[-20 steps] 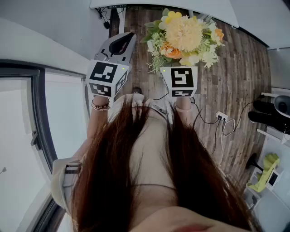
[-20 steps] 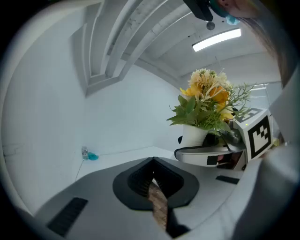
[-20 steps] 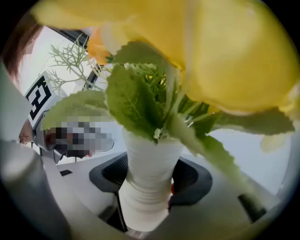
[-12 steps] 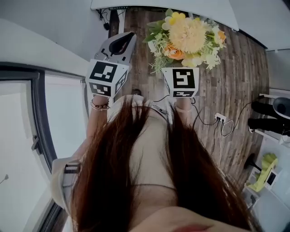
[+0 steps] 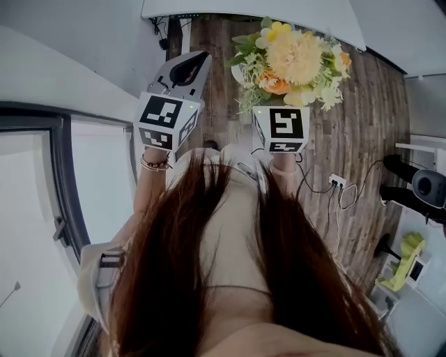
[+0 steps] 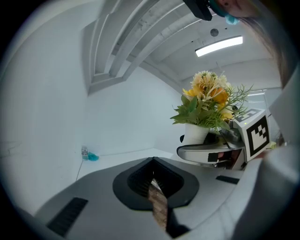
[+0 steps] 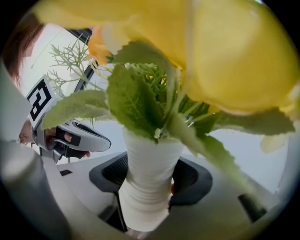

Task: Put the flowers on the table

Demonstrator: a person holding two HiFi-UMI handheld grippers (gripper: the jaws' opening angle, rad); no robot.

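Bouquet's drifted a bit rightward, otherwise same. Right tongs (image 7: 147, 201) are clamped on the white vase (image 7: 150, 164), flowers (image 5: 296, 59) upright over the floor (image 5: 362, 125). The desk (image 5: 230, 7) sits just ahead of the flowers. Left tongs (image 6: 154, 187) closed, empty, left of the flowers.

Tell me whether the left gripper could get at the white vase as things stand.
Probably yes. The white vase is clamped in the right gripper, just beside the left gripper, with only open air between them. But the left jaws are together and would have to open first.
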